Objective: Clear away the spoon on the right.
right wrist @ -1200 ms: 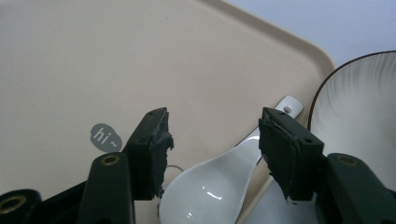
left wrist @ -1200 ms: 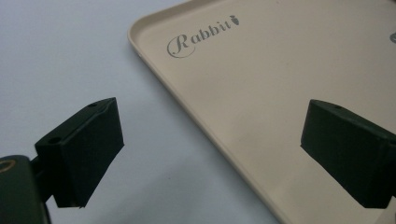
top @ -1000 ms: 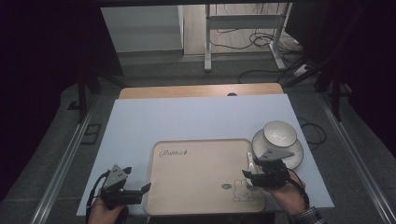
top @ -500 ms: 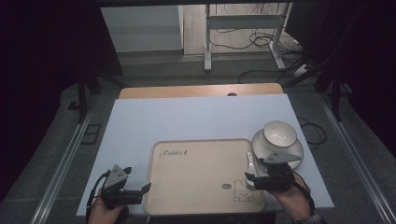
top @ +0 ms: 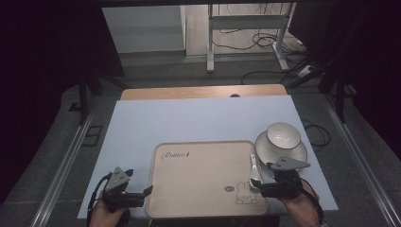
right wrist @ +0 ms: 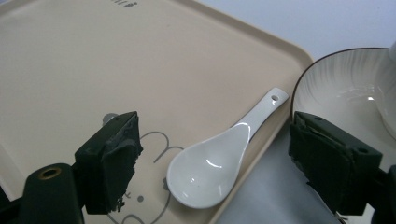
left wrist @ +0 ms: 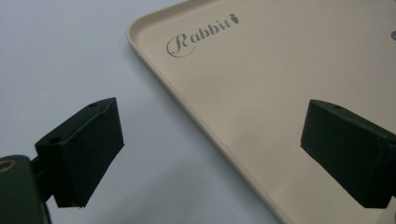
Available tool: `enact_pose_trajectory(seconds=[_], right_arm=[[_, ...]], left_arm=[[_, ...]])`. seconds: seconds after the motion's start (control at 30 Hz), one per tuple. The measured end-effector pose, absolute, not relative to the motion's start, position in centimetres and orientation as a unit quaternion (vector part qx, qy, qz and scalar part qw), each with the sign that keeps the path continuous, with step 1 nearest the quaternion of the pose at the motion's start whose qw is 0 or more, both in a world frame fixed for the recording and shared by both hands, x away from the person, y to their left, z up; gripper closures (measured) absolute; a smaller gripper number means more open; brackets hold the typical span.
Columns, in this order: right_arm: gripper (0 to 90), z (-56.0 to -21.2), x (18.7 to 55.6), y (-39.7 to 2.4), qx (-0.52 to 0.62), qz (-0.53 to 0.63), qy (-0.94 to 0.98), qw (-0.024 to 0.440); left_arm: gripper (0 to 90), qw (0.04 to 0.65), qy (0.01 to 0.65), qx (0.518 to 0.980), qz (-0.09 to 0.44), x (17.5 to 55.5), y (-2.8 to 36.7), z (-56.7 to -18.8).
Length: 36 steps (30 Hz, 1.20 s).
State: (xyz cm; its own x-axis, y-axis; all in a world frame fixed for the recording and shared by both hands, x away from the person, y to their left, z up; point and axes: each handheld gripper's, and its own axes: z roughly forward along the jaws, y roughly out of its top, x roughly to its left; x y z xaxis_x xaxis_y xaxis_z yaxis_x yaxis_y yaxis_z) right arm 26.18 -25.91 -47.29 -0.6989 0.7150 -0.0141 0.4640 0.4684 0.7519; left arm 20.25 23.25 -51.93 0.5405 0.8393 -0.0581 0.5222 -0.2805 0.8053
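Note:
A white ceramic spoon (right wrist: pixel 219 158) lies on the right rim of a beige tray (right wrist: pixel 93 60) with a rabbit print, handle pointing away. My right gripper (right wrist: pixel 215 140) straddles the spoon; its jaws have just been opening and stand apart from it, touching nothing. In the high view the spoon (top: pixel 254 169) lies just ahead of the right gripper (top: pixel 263 178). My left gripper (left wrist: pixel 210 140) is open over the tray's (left wrist: pixel 261 93) left rim, holding nothing, and sits at the tray's near left corner (top: pixel 142 195).
A white bowl (top: pixel 283 135) stands on a dark-rimmed plate (top: pixel 281 152) just right of the tray (top: pixel 203 177); the plate (right wrist: pixel 341 93) is close beside my right jaw. A pale blue sheet (top: pixel 198 120) covers the table, whose wooden far edge (top: pixel 203 91) shows.
The right gripper's jaws have spread wider and the spoon now lies free on the tray rim. The right hand drew slightly toward the near edge. The left gripper stayed put.

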Motion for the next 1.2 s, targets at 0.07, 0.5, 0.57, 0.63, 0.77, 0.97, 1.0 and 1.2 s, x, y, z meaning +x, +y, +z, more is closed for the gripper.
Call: enact_pose_trajectory(seconds=[0.07, 0.5, 0.57, 0.63, 0.77, 0.97, 1.0, 1.2], right_arm=[[15.1, -47.3, 26.0, -26.0, 0.351, 0.379, 0.840, 0.168], [9.0, -47.3, 25.1, -26.8, 0.353, 0.377, 0.838, 0.176], [8.4, -47.3, 24.9, -27.0, 0.355, 0.376, 0.837, 0.178], [8.1, -47.4, 24.7, -27.2, 0.356, 0.375, 0.837, 0.177], [7.9, -47.4, 24.5, -27.6, 0.360, 0.372, 0.836, 0.180], [6.6, -47.1, 23.9, -28.1, 0.357, 0.375, 0.834, 0.191], [6.6, -47.1, 23.9, -28.1, 0.357, 0.375, 0.834, 0.191], [4.2, -47.0, 23.3, -28.6, 0.357, 0.380, 0.831, 0.194]], left_arm=[[5.5, 0.409, 0.438, 0.776, 0.194, 20.2, 23.2, -51.9], [5.5, 0.409, 0.438, 0.777, 0.194, 20.2, 23.2, -51.9], [5.5, 0.408, 0.438, 0.777, 0.195, 20.2, 23.2, -51.9], [5.5, 0.407, 0.437, 0.777, 0.196, 20.2, 23.2, -51.9], [5.6, 0.407, 0.437, 0.777, 0.197, 20.2, 23.2, -51.9], [5.6, 0.407, 0.436, 0.778, 0.198, 20.2, 23.2, -51.9], [5.6, 0.407, 0.436, 0.778, 0.198, 20.2, 23.2, -51.9], [5.5, 0.407, 0.436, 0.778, 0.198, 20.2, 23.1, -51.9]])
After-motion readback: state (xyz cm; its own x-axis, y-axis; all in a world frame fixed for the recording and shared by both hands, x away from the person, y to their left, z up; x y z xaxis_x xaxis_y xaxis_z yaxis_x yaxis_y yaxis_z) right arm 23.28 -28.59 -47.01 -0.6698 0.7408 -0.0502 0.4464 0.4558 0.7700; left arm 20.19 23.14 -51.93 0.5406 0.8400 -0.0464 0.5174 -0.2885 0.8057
